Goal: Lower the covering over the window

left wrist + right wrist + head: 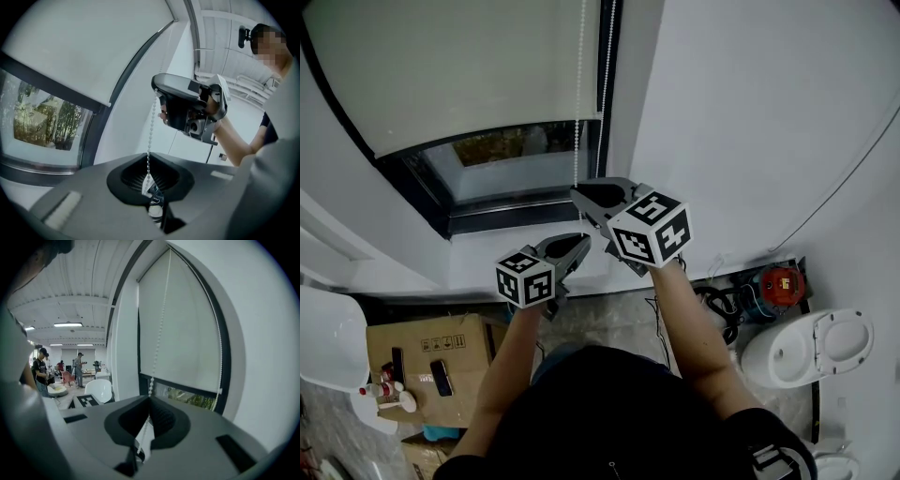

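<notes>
My left gripper (pixel 577 244) has its jaws pinched narrow on the bead chain (pixel 578 112), and my right gripper (pixel 586 194) is clamped on the same strand just above it, so both hold the one cord beside the window (pixel 511 164). The roller blind (pixel 450 66) hangs most of the way down, and only a low strip of glass shows under its hem. My worry is the grip: the beads are small and smooth, and a hard tug could let them skip through my pads. With both jaws on one strand, uneven pulling could leave slack between them. Dragging the chain out from the wall could jam it at the top, and the second strand (pixel 220 352), I judge, would raise the blind instead.
</notes>
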